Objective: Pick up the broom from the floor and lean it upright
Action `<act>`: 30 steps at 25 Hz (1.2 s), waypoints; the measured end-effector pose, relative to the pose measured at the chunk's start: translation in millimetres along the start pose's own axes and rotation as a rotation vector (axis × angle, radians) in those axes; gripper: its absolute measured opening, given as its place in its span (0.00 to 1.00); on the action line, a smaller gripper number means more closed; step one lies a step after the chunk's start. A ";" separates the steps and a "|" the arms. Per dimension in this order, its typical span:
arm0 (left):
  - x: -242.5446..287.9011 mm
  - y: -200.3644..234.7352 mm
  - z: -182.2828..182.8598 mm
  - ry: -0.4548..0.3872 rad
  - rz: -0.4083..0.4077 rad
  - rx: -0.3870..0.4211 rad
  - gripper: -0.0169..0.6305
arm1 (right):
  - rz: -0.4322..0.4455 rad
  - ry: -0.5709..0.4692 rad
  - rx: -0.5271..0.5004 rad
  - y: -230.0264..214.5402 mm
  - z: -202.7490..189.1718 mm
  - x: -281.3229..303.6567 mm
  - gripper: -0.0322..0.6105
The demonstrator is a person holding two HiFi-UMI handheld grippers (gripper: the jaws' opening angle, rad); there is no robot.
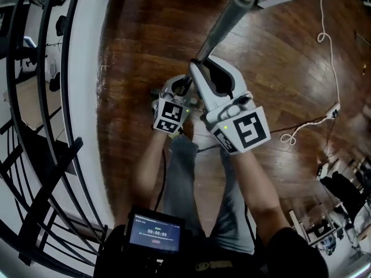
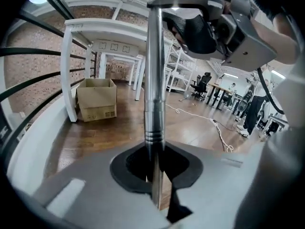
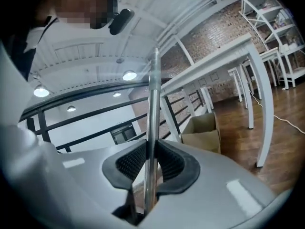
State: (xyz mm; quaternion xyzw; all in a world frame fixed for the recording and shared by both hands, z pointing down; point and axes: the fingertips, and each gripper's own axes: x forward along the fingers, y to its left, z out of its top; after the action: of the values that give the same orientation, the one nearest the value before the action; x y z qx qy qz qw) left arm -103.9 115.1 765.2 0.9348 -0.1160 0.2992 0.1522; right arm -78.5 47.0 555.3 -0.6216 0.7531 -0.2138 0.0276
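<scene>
The broom's grey metal handle (image 1: pixel 229 19) slants from my two grippers toward the top right of the head view; the broom's head is out of sight. My left gripper (image 1: pixel 184 87) is shut on the handle (image 2: pixel 154 94), which rises straight out of its dark pads (image 2: pixel 128 168). My right gripper (image 1: pixel 207 63) grips the same handle a little further along, and it shows at the top of the left gripper view (image 2: pixel 214 27). In the right gripper view the thin pole (image 3: pixel 152 109) runs up between the ribbed pads (image 3: pixel 128 163), which press on both its sides.
A black railing (image 1: pixel 46 97) curves along the left. A white table (image 2: pixel 76 46) and an open cardboard box (image 2: pixel 97 99) stand on the wooden floor (image 1: pixel 145 39). A white cable (image 1: pixel 327 45) lies at the right. A small screen (image 1: pixel 155 233) hangs at the person's waist.
</scene>
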 end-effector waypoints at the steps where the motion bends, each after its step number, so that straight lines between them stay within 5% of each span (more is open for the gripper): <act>1: -2.2 2.6 14.0 -0.016 0.002 0.001 0.11 | 0.014 -0.008 -0.021 7.6 13.9 1.4 0.16; 8: -24.9 8.4 126.0 -0.034 0.035 -0.018 0.12 | 0.045 -0.030 -0.064 15.8 125.5 -2.1 0.16; 15: -20.5 9.0 240.7 -0.093 0.028 0.026 0.48 | 0.074 -0.090 -0.066 -32.3 208.9 6.0 0.16; 18: -1.5 16.5 277.9 -0.113 0.060 0.040 0.49 | 0.080 -0.072 -0.024 -89.9 214.7 23.1 0.17; 24: 55.7 33.7 324.7 -0.072 0.126 0.053 0.31 | 0.134 -0.033 0.038 -168.3 204.6 61.5 0.18; 27: 90.6 50.9 322.8 -0.033 0.116 0.033 0.07 | 0.136 -0.014 0.082 -192.2 184.2 78.8 0.20; 30: 127.2 60.9 322.9 -0.014 0.090 0.016 0.04 | 0.121 0.033 0.077 -218.9 165.1 92.4 0.20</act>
State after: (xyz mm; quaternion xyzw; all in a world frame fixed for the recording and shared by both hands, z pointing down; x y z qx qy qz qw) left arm 147.5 -71.6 603.8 0.9319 -0.1564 0.3000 0.1305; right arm 153.8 -117.8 504.3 -0.5699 0.7808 -0.2507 0.0523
